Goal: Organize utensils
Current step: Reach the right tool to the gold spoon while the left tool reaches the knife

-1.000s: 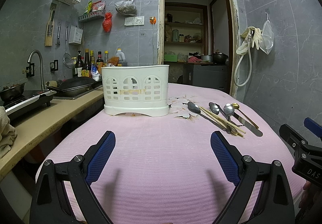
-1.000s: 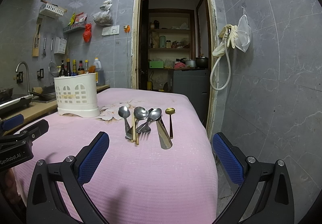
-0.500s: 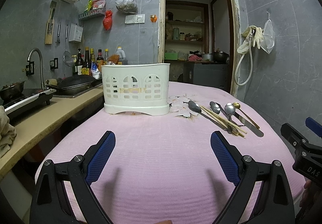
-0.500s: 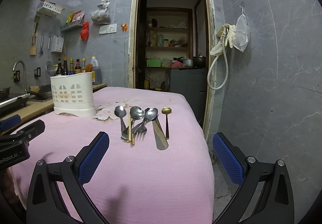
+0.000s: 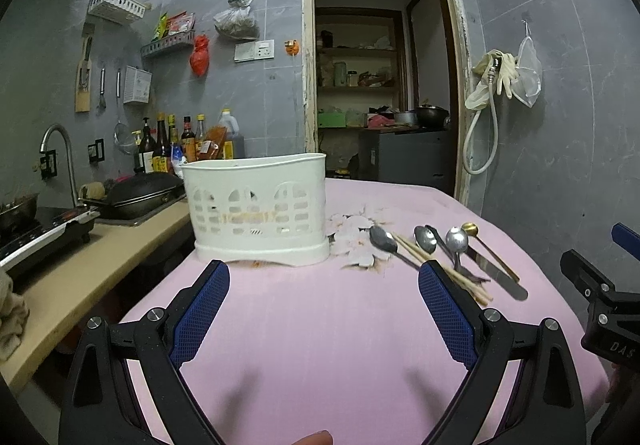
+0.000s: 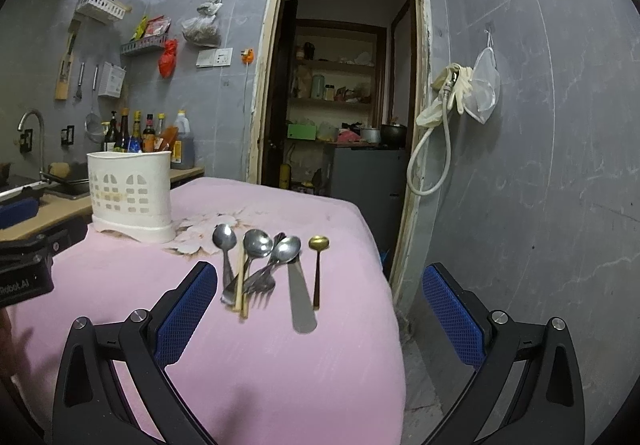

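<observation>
A white slotted utensil holder stands on the pink tablecloth; it also shows in the right wrist view. To its right lie steel spoons, a fork, wooden chopsticks, a knife and a small gold spoon. The same utensils show in the left wrist view. My left gripper is open and empty, in front of the holder. My right gripper is open and empty, just short of the utensils.
A kitchen counter with a wok, stove, tap and sauce bottles runs along the left. The table's right edge drops to the floor beside an open doorway. A hose and gloves hang on the right wall.
Both grippers have moved forward: the holder looks closer in the left view and the utensils closer in the right view. Both stay open and empty.
</observation>
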Available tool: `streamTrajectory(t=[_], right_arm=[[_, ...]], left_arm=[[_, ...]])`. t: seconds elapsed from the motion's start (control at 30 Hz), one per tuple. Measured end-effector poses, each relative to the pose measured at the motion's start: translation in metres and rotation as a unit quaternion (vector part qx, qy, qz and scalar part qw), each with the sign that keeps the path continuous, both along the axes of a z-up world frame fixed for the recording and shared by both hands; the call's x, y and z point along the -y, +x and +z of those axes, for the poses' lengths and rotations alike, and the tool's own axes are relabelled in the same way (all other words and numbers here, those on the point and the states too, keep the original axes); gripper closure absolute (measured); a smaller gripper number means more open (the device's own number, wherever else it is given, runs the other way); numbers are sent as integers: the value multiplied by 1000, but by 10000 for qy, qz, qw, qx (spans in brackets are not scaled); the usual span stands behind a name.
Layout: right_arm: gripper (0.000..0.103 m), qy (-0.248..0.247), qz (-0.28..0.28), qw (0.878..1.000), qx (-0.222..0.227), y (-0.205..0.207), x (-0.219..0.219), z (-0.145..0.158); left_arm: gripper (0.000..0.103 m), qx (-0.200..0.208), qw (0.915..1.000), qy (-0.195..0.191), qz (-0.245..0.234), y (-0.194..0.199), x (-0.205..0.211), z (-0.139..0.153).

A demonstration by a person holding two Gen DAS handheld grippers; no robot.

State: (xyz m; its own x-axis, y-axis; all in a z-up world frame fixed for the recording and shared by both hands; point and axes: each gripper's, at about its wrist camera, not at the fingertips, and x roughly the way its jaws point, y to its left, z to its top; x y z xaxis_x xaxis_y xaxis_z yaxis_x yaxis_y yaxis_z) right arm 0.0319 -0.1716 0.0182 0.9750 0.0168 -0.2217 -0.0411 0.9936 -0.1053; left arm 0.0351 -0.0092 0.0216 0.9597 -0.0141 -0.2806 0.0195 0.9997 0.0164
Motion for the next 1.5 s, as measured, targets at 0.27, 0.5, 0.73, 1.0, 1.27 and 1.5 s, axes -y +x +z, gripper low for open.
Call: streamTrajectory(t=[0.27, 0.5, 0.73, 1.0, 1.27, 1.5], right_arm=[[0, -127, 64, 9999, 45, 24, 5, 15], [0, -254, 99, 9996, -79, 48, 10, 27], [0, -389, 76, 9991, -181, 76, 16, 35], [0, -253, 276, 9982, -477, 111, 28, 37], [0, -81, 629, 9938, -908, 145, 42, 33], [27, 165, 870, 9789, -1840, 183, 51, 12]], left_arm=[[10, -175, 9995, 32, -247, 32, 3, 17], [10, -516, 9975, -72, -479, 66, 7, 25], [10, -855, 9938, -149, -696, 98, 8, 37], [10, -1380, 9858, -129, -951, 134, 14, 40], [31, -1935, 9736, -55, -1210, 165, 28, 17], [63, -2590, 9566, -90, -1330, 202, 37, -8]])
